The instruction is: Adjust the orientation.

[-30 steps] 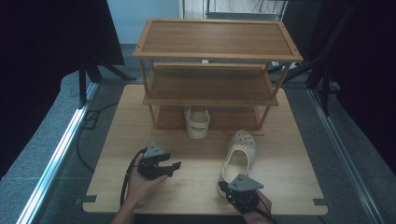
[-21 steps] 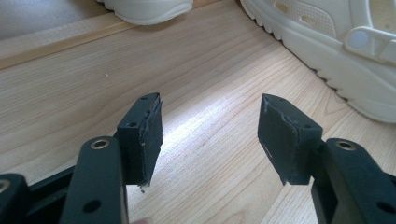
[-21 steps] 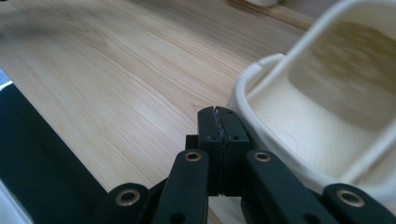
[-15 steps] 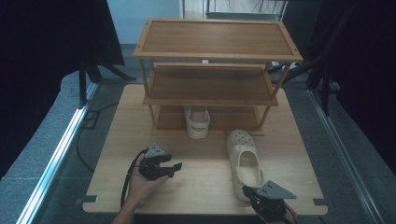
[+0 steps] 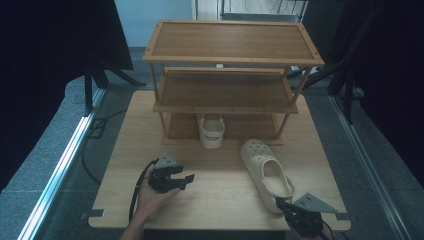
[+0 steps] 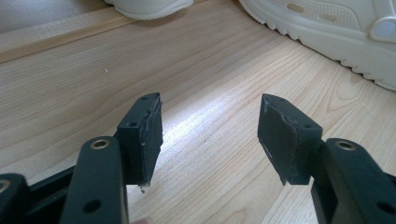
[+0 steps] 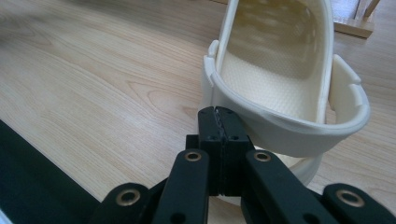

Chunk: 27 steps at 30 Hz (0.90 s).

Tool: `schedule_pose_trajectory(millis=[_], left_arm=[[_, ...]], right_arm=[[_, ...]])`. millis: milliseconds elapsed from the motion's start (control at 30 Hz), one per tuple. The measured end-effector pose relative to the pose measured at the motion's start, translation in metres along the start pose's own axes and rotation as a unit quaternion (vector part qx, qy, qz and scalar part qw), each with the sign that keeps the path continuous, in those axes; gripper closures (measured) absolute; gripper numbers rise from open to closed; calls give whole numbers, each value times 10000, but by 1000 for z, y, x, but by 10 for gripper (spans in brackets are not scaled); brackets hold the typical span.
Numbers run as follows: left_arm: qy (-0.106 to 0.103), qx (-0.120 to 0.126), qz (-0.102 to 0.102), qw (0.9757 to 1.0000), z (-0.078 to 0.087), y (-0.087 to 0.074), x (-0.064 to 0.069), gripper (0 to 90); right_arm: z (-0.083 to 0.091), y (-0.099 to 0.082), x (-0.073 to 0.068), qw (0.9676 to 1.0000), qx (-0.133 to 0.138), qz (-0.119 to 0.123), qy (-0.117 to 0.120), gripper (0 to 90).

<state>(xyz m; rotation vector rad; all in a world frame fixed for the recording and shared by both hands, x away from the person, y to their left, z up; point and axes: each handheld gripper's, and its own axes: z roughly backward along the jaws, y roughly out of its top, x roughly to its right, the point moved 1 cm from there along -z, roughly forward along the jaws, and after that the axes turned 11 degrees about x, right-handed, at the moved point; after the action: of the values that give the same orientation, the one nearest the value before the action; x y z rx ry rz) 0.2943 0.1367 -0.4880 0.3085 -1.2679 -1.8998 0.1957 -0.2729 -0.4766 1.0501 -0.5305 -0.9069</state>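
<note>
Broadly, a pale wood-grain bench (image 5: 220, 200) carries a slatted three-tier wooden rack (image 5: 230, 75) at upper centre. Right of centre lies a cream foam clog (image 5: 267, 172), perforated toe, pebbled footbed. At lower right, the right claw (image 7: 218, 123) is fully closed, empty, just beside its heel. Lower left, the left claw (image 6: 210, 135) gapes wide, empty.

A pale wooden counter (image 5: 220, 200) is standing on grey speckled floor (image 5: 50, 150), carrying a three-tier wooden rack (image 5: 232, 42). Black curtains (image 5: 45, 45) are hanging on both sides, and a metal rail (image 5: 60, 165) is running along the left.
</note>
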Motion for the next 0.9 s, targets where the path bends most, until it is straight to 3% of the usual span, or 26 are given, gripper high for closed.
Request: schedule_pose_trajectory(millis=[233,333,433,600,633,733,767,900], left_arm=[[16,2,6,10000,0,0,-1,408],[10,5,-3,10000,0,0,0,408],[3,11,6,10000,1,1,0,408],[12,20,18,10000,2,1,-1,407],[16,17,21,10000,2,1,-1,403],[40,31,51,10000,3,1,-2,396],[32,38,80,10000,4,2,-3,395],[14,73,138,9999,7,2,-6,393]], right_arm=[[-1,5,-12,9996,79,127,228,900],[-2,14,-24,9986,186,284,396,900],[-3,24,-25,9978,300,288,517,889],[-3,36,-17,9971,429,246,586,851],[-3,42,-11,9970,485,270,536,777],[-4,46,-5,9970,519,285,495,722],[-6,52,3,9973,549,289,398,661],[-8,59,17,9974,627,293,215,613]])
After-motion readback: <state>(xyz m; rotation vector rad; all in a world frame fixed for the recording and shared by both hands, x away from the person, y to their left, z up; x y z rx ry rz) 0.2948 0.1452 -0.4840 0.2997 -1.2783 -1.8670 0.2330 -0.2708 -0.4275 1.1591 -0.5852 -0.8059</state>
